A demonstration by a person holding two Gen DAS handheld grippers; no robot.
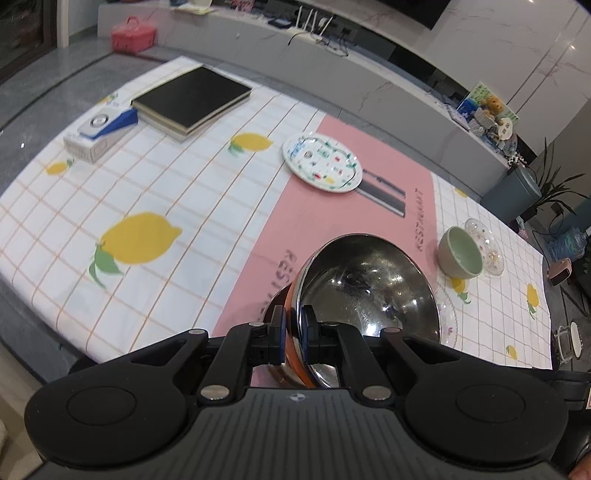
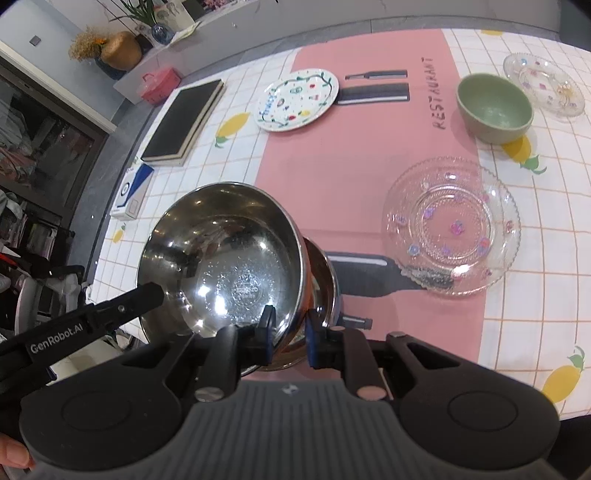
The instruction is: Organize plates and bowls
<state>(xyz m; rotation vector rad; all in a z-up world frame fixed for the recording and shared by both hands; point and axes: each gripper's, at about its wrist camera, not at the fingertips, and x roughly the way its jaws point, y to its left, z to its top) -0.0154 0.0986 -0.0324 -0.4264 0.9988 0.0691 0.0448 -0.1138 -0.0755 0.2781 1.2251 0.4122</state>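
Note:
A tilted steel bowl [image 1: 369,284] [image 2: 225,254] hangs over the pink mat, and a second steel bowl's rim [image 2: 328,280] shows just beneath it. My left gripper [image 1: 291,314] is shut on the upper bowl's orange-edged rim. My right gripper [image 2: 290,317] is shut on the rim at the near side. In the right wrist view the left gripper's finger [image 2: 147,295] reaches the bowl's left edge. A painted white plate [image 1: 321,162] [image 2: 297,99], a green bowl [image 1: 461,253] [image 2: 495,107] and two clear glass plates [image 2: 450,225] [image 2: 545,85] rest on the table.
Stacked black books [image 1: 192,99] [image 2: 184,118] and a blue-and-white box [image 1: 99,136] [image 2: 133,192] lie at the table's far left. The lemon-print cloth [image 1: 147,184] covers the table. A pink basket [image 1: 133,33] stands on the floor beyond. A thumb [image 2: 14,454] shows at the bottom left.

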